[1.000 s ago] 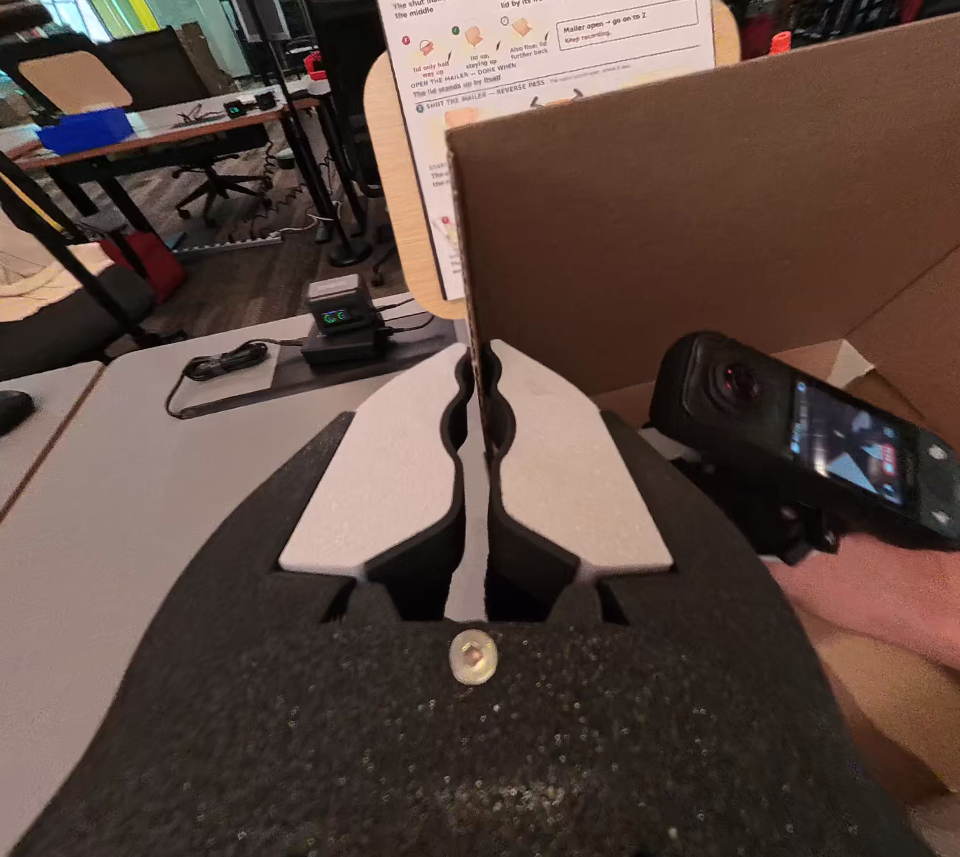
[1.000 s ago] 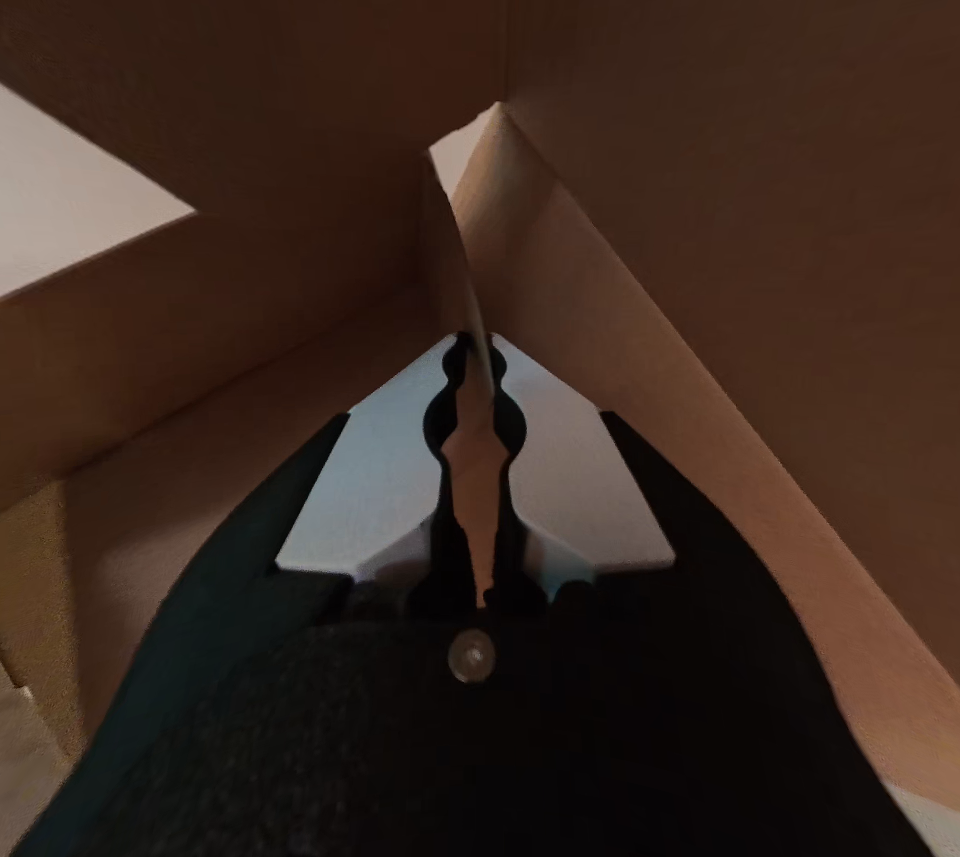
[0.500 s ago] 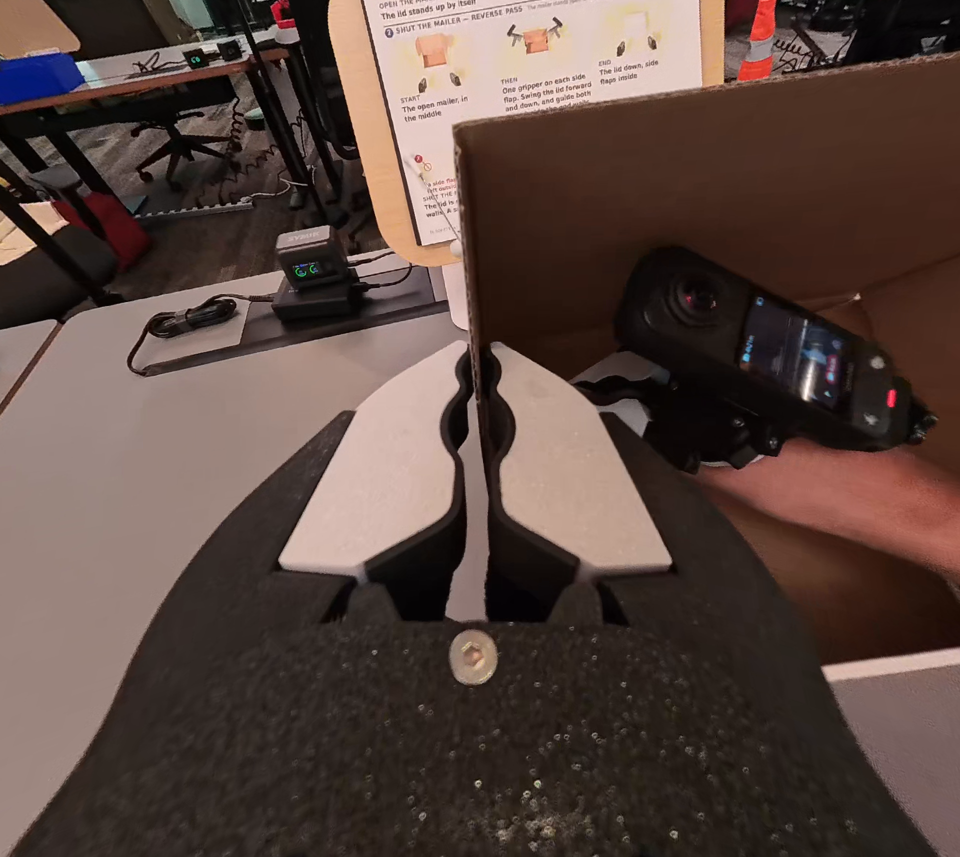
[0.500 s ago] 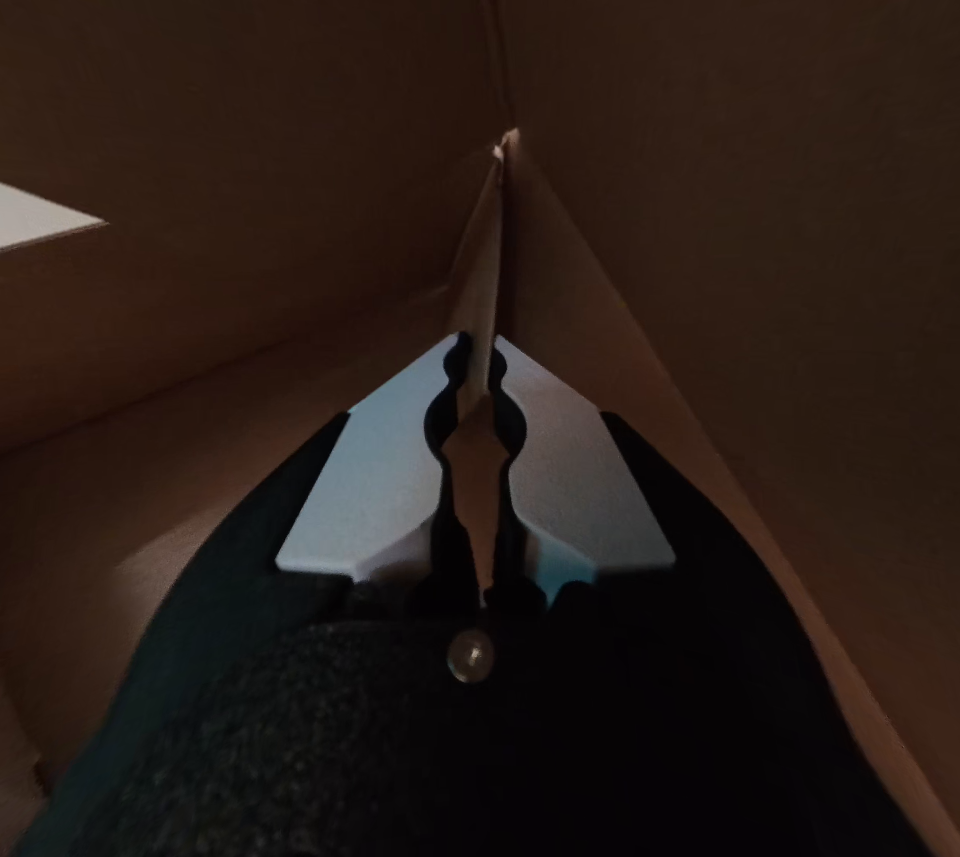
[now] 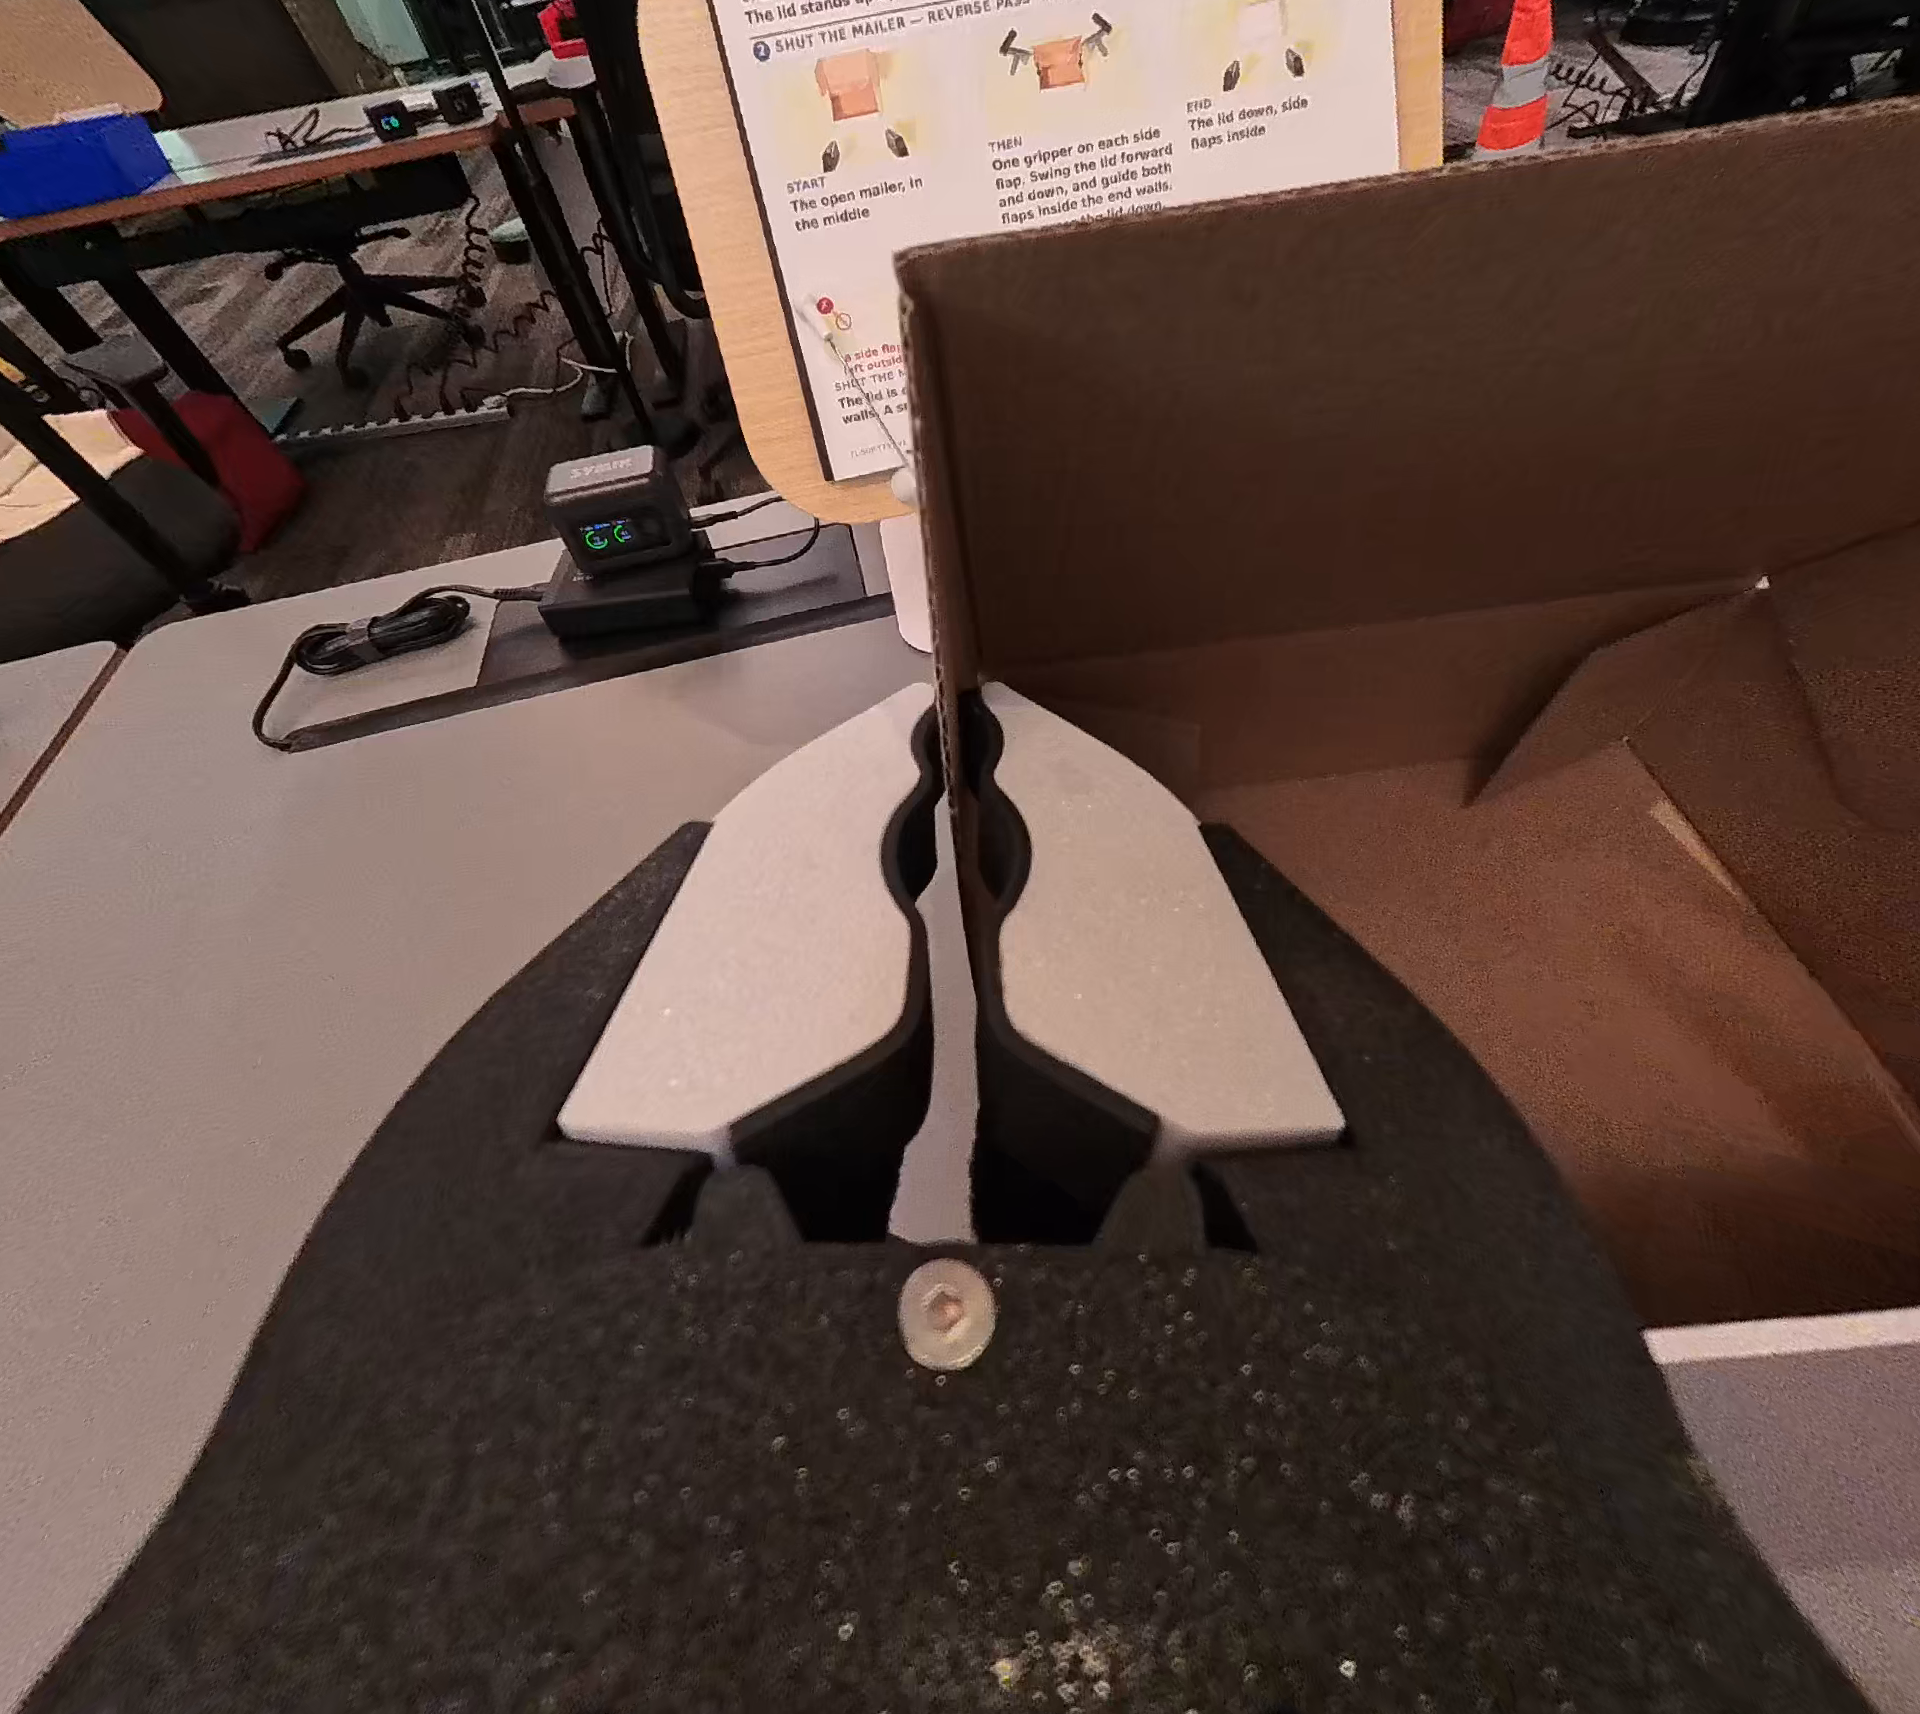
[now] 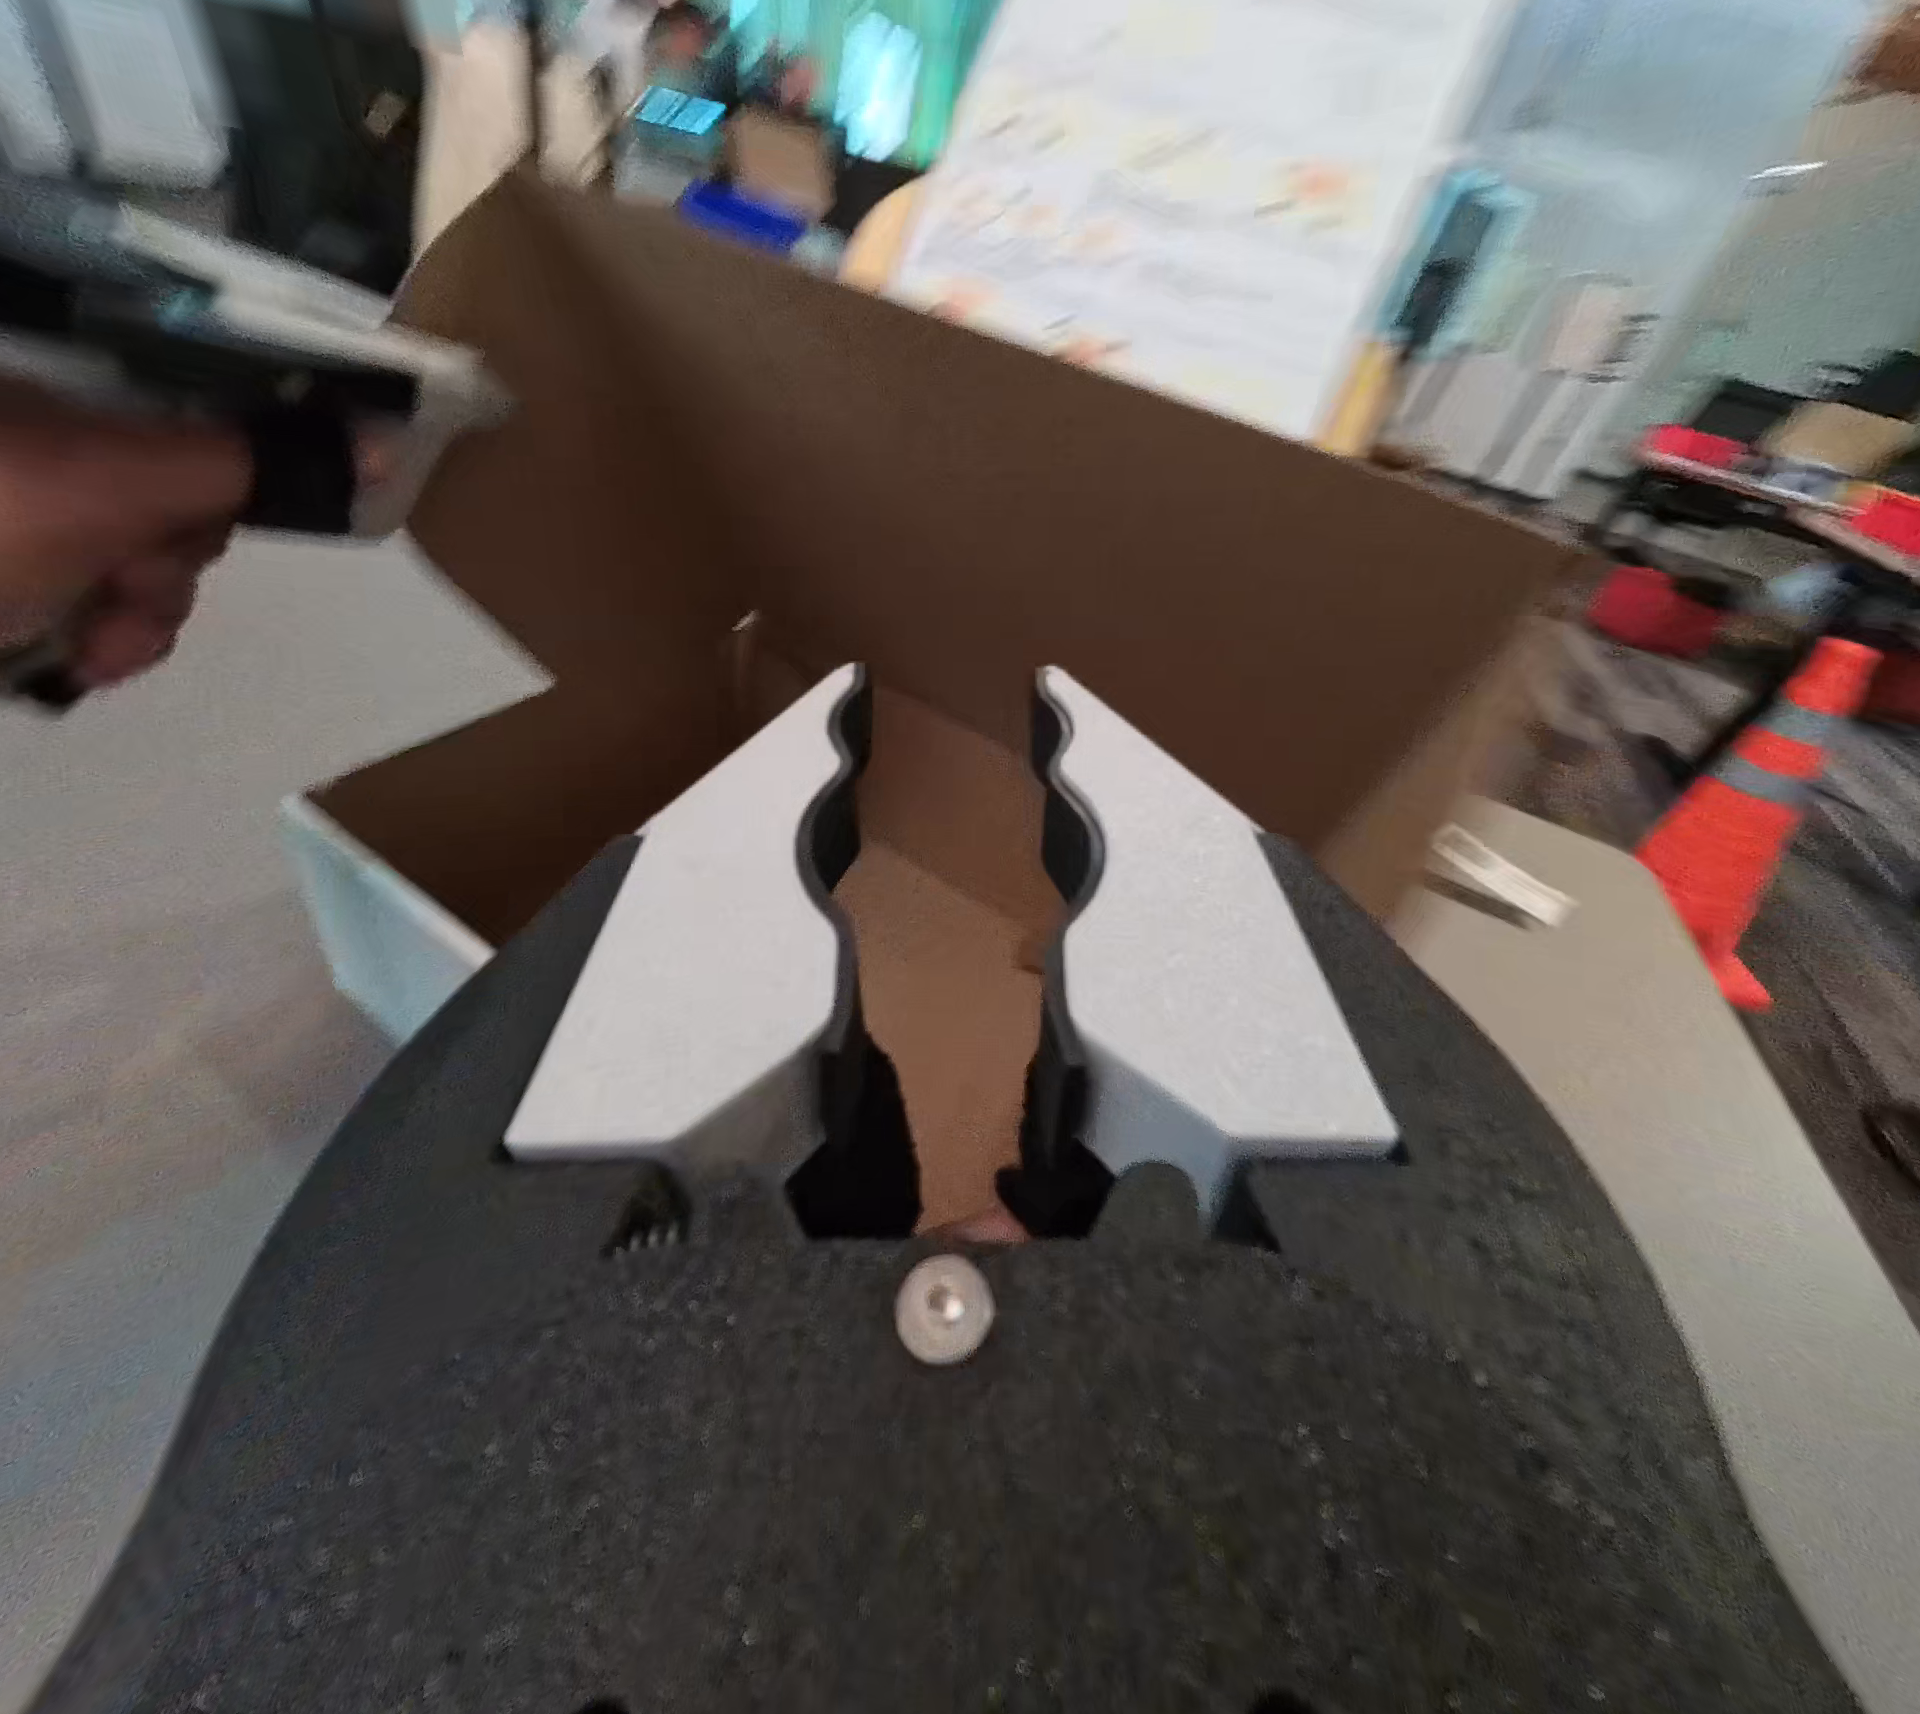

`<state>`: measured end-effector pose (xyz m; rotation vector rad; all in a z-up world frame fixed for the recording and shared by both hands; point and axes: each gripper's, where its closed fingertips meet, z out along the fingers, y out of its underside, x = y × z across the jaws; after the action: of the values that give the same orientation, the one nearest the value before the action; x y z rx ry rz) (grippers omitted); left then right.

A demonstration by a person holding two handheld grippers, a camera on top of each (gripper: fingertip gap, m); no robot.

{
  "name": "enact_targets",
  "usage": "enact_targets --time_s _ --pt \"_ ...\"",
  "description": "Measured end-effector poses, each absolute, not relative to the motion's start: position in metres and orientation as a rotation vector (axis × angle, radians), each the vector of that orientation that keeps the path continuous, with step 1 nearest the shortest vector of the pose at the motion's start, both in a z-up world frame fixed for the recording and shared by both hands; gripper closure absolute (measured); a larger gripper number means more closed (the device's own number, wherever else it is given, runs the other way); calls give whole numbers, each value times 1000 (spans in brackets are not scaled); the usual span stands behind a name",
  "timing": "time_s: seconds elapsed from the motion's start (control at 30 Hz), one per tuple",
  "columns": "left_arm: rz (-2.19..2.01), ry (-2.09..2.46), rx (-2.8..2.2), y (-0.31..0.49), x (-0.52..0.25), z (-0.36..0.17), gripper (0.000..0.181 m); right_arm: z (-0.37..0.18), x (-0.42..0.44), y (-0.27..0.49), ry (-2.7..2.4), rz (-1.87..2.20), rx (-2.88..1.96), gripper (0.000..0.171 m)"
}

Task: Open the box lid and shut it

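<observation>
A white instruction sheet (image 5: 1039, 54) with printed lines is standing at twelve o'clock, behind the box lid (image 5: 1403, 417). At eleven o'clock a small black charger (image 5: 619, 511) is showing a brand mark and green lit signs. In the right wrist view, all writing is appearing too blurred to read.

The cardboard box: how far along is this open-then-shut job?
Done: the lid stands upright and the box is open, its brown inside showing. In hand: the left gripper has its jaws pinched on the lid's side flap, while the right gripper hangs open over the box, holding nothing. Left: swinging the lid down and tucking the flaps in.
</observation>
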<state>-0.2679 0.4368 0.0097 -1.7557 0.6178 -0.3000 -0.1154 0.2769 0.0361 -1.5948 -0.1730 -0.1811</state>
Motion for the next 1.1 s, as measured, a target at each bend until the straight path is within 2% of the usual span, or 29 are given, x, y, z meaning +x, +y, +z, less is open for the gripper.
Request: enact_targets --time_s 0.1,0.17,0.23,0.3,0.37,0.8,1.1 --pt "-293 618 -1750 435 -268 9 180 38 -49 226 126 -298 -1506 139" --pt "-288 621 -1749 434 -268 8 180 16 -21 225 214 -325 -1588 132" --pt "-289 619 -1753 433 -269 8 180 -1 -12 240 204 -338 -1676 133" --pt "-285 621 -1755 432 -269 8 180 -15 -7 259 161 -380 -1765 143" --pt "-270 633 -1753 431 -269 8 180 -19 -6 274 108 -395 -1834 168" --pt "-272 660 -1739 424 -271 13 179 8 9 295 55 -288 -2113 170" --pt "-247 695 -1741 418 -264 9 178 -8 1 297 52 -282 -2175 167"
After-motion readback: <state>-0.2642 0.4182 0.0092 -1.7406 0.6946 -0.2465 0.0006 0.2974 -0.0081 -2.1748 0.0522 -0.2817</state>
